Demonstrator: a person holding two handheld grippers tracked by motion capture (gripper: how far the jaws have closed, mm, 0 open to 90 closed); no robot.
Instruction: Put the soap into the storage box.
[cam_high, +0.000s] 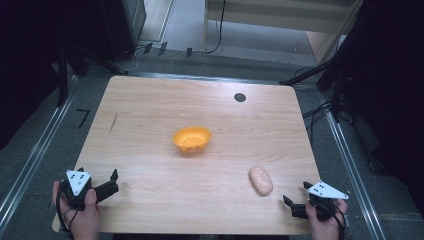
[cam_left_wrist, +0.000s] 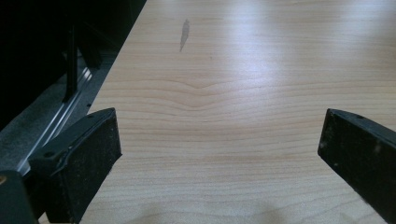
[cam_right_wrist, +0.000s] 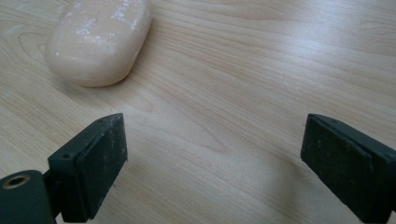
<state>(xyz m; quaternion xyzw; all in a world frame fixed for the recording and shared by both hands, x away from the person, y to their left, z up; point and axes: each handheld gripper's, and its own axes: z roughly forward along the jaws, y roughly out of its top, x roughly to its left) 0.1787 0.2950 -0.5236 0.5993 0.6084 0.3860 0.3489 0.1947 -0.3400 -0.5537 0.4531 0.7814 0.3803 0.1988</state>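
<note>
An orange bowl with small holes sits near the middle of the wooden table. A pale pink bar of soap lies toward the front right. My right gripper rests near the front right corner, just right of the soap, open with nothing between its jaws. In the right gripper view the soap lies ahead and to the left of the gripper. My left gripper is held at the front left corner, open and empty, and in its own view the gripper looks along bare wood.
A small black round spot marks the table's far right part. A dark streak shows on the wood at the left. Metal rails run along the floor beside both table sides. Dark stands and cables crowd the back.
</note>
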